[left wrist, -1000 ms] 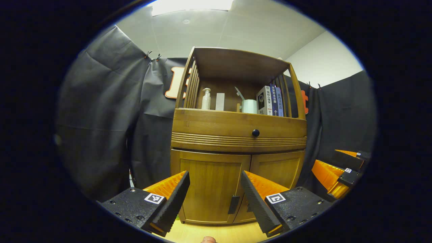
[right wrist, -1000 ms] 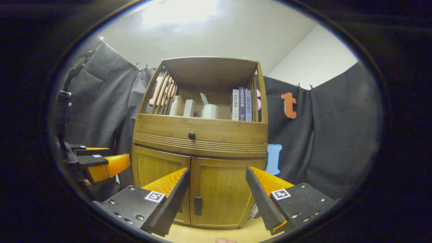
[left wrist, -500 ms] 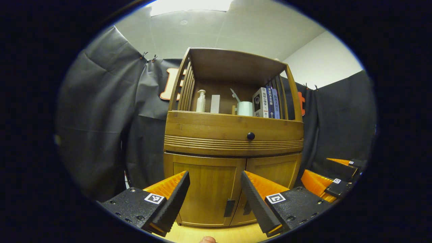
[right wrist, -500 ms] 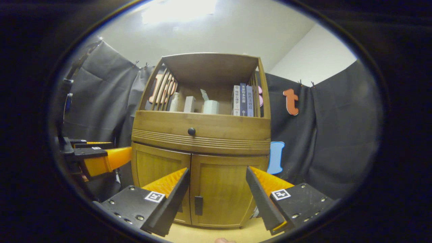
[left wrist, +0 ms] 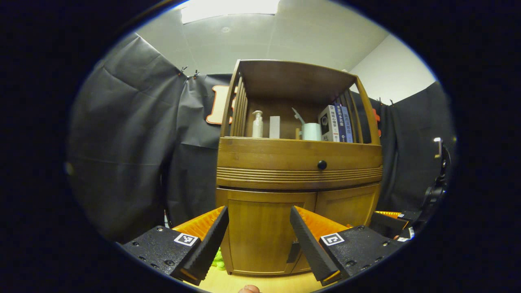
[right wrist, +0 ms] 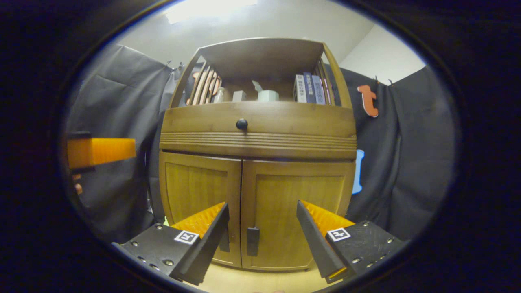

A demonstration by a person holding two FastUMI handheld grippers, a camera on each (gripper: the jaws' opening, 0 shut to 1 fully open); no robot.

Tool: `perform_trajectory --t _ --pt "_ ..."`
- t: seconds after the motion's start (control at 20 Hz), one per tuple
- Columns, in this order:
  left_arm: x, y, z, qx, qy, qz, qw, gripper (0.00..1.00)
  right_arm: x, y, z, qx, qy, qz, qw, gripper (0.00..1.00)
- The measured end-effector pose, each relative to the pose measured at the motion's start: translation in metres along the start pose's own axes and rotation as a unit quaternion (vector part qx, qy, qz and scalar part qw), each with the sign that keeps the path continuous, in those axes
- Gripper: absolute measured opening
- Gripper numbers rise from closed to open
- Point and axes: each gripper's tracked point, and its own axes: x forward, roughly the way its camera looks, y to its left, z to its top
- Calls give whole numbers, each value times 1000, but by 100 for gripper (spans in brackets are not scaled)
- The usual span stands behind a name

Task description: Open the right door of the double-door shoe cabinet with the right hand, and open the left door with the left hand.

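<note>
The wooden shoe cabinet (right wrist: 256, 138) stands ahead with both lower doors shut. In the right gripper view, my right gripper (right wrist: 262, 203) is open and held a short way in front of the right door (right wrist: 299, 211). That door's dark handle (right wrist: 252, 241) shows between the fingers. The left door (right wrist: 195, 195) sits beside it, and my left gripper (right wrist: 101, 150) shows at the far left. In the left gripper view, my left gripper (left wrist: 258, 208) is open and faces the left door (left wrist: 260, 236) from farther back. The left door's handle (left wrist: 292, 251) peeks out by one finger. The right gripper (left wrist: 390, 219) shows low right.
Above the doors is a drawer with a black knob (right wrist: 241, 124). An open shelf holds a pump bottle (left wrist: 257, 124), a cup (left wrist: 311, 132) and books (left wrist: 337, 128). Black cloth hangs on both sides. The floor (right wrist: 260, 280) is light wood, with something green (left wrist: 219, 260) beside the cabinet.
My right gripper has come closer to the doors and dropped lower, so they look larger. The left gripper shifted a little left. Both grippers stay open and both doors stay shut.
</note>
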Motion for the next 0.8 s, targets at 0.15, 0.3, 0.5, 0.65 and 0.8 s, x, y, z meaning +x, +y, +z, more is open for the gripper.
perform_trajectory --t 0.15,0.3,0.5,0.65,0.8 --pt "0 19 1 6 -2 28 1000 94 26 4 -29 -2 21 3 1000 99" --pt "0 33 4 12 -7 48 999 94 49 8 -71 -8 57 5 998 99" --pt "-2 45 5 17 -11 67 998 94 65 10 -107 -12 97 1 995 86" --pt "-5 53 2 20 -4 83 996 92 75 6 -137 -8 130 -2 992 59" --pt "-9 60 0 23 0 95 995 92 75 3 -143 -11 140 -9 990 58"
